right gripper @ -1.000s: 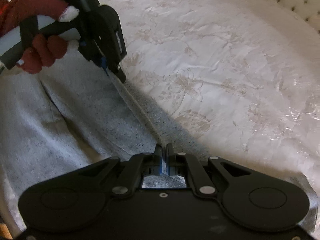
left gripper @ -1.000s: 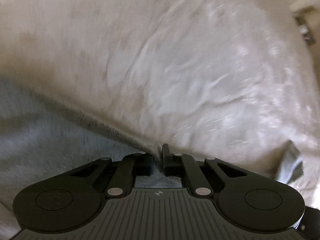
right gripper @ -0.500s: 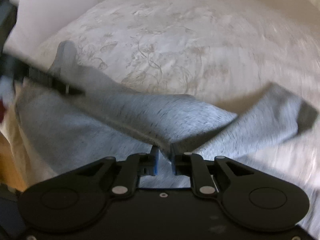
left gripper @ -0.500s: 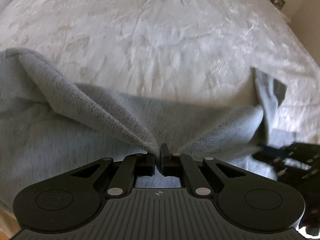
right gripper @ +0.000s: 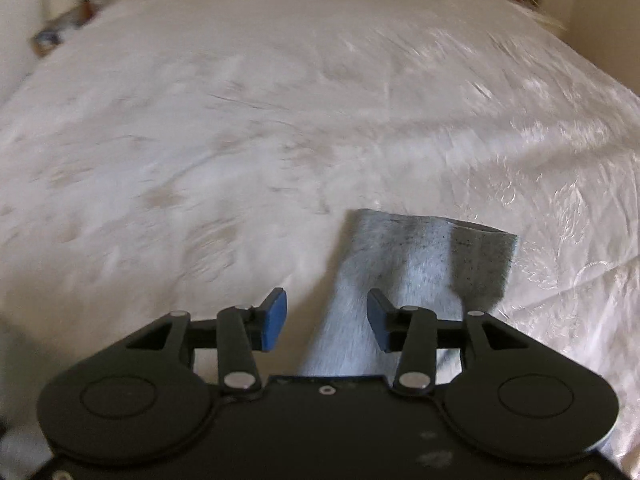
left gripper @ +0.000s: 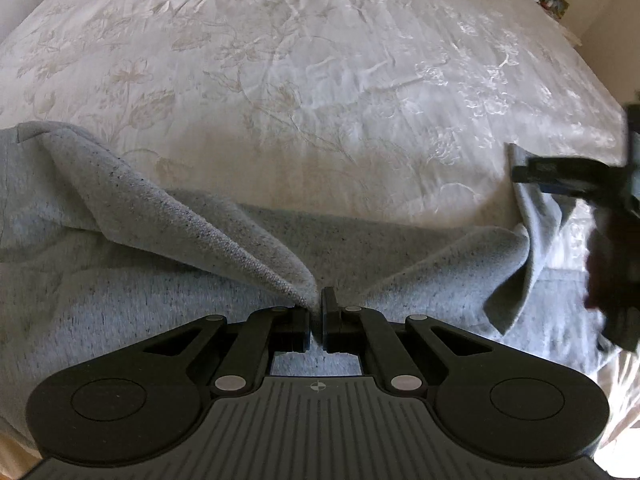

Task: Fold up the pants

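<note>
The grey pants [left gripper: 120,280] lie across the near edge of the bed [left gripper: 320,80], and the left gripper [left gripper: 316,308] is pinched tight on a raised ridge of cloth at their middle. The right gripper [right gripper: 326,320] has just been opening and now stands half wide, its pads clear of the leg end [right gripper: 432,264] that lies between and beyond them at the right. With that end let go while the left one holds the ridge up, the leg could slump or twist out of line, and any tug from the left would drag the loose fold askew.
</note>
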Tool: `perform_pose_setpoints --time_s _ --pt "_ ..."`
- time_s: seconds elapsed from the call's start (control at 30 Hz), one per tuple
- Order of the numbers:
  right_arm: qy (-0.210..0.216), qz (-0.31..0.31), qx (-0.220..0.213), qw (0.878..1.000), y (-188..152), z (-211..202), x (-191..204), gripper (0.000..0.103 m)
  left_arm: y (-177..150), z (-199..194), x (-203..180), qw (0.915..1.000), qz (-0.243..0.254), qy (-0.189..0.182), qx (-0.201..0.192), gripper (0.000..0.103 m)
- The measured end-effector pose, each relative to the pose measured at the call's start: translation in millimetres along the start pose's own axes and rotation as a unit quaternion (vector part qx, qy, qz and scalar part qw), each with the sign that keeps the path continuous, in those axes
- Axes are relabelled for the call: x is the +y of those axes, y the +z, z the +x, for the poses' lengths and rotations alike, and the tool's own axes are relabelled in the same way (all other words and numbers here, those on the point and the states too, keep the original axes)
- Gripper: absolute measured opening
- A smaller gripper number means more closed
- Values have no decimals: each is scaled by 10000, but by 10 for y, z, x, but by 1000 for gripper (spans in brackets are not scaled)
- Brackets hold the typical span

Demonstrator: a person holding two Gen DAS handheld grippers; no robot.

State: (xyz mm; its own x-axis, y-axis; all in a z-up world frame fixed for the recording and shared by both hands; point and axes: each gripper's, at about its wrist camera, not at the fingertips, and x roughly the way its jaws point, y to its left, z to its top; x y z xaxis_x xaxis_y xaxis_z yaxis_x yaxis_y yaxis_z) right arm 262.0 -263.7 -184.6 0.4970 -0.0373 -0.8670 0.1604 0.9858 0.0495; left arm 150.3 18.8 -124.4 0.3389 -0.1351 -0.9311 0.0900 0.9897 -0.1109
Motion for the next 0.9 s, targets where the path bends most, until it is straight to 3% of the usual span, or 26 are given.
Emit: perform_pose_setpoints --time_s 0.17,0.2,0.23,0.27,0.3,0.37,0.47,0.6,0.73,0.8,0.9 --pt "-457 -125 361 9982 100 419 127 40 28 42 3 10000 -10 -5 42 5" --pt "-548 -189 416 9975 99 470 129 34 42 41 2 10000 -11 3 24 4" --pt "-580 -199 425 9972 89 469 129 12 63 35 4 10000 -6 13 -8 4" --pt "-534 -151 440 9975 100 466 79 3 89 16 9 10000 1 34 -79 4" --pt "-455 -59 421 9981 68 386 19 3 125 -22 15 9998 12 70 -197 4" --pt "-325 257 179 9990 110 183 -145 3 213 -128 20 9987 59 153 -492 4" --pt "-155 734 -513 9959 190 -335 -499 3 337 -414 -8 9937 154 258 -1076 4" --pt "-115 1534 -1340 9790 52 -1177 -1098 3 234 -818 -62 9855 365 228 -1640 4" --pt "-283 2116 -1260 9688 -490 -1541 -1501 2 -215 -837 -151 9873 744 218 -1388 4" --pt "-431 2267 -880 9690 -861 -1459 -1604 2 -455 -693 -181 9907 849 222 -1042 4" --pt "-367 2793 -128 9594 -1419 -1167 -1750 2 -787 -412 -277 9910 1157 371 -559 4"
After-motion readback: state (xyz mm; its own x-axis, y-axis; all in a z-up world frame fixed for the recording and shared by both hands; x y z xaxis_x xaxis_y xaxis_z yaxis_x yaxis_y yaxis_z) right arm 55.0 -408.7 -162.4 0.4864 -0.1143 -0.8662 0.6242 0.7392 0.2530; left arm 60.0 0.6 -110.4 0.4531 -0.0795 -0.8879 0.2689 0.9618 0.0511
